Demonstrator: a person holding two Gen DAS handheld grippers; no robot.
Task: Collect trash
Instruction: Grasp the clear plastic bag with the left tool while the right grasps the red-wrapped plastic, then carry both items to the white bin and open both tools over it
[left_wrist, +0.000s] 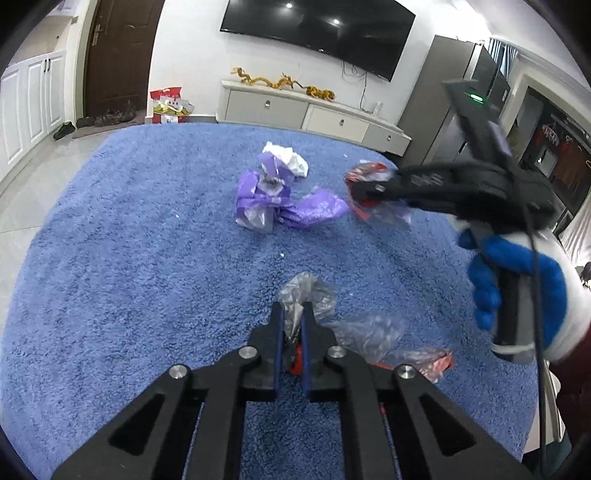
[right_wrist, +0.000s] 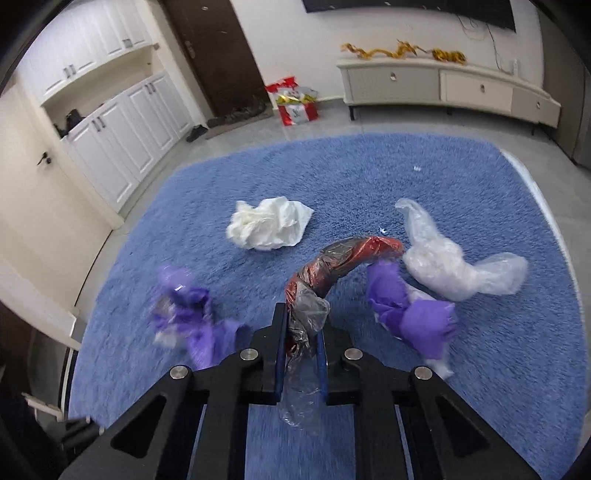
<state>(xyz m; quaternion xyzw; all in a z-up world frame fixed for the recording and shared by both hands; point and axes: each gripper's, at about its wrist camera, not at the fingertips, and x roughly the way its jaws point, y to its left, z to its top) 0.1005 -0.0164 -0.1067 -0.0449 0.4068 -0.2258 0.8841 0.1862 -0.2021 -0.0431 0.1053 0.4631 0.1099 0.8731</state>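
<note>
The left hand-held gripper (left_wrist: 293, 314) is pinching a crumpled clear plastic wrapper (left_wrist: 308, 293) that lies on the blue shag rug (left_wrist: 147, 258). Its two blue-lined fingers sit close together with the film squeezed between them. How much of the wrapper lies under the fingers is hidden. Just to the right, another clear film with a red printed edge (left_wrist: 406, 350) lies on the rug, partly covered by the gripper's black linkage.

The right hand-held gripper (right_wrist: 301, 325) is clamped on a long red and clear wrapper (right_wrist: 332, 269). That wrapper arches upward from the jaws, and a clear tail hangs below the fingers. In the left wrist view this gripper (left_wrist: 356, 192) is blurred, so its fingertips are hard to make out. It is held by a hand in a blue and white glove (left_wrist: 517, 288), cut off at the frame's right edge.

Loose trash remains on the rug: a crumpled white tissue (right_wrist: 269, 223), a clear bag with white contents (right_wrist: 450, 266), and two purple wrappers. One purple wrapper (right_wrist: 410, 314) is sharp, while the other (right_wrist: 192, 314) is smeared by blur. A white cabinet (right_wrist: 443, 88) stands against the far wall.
</note>
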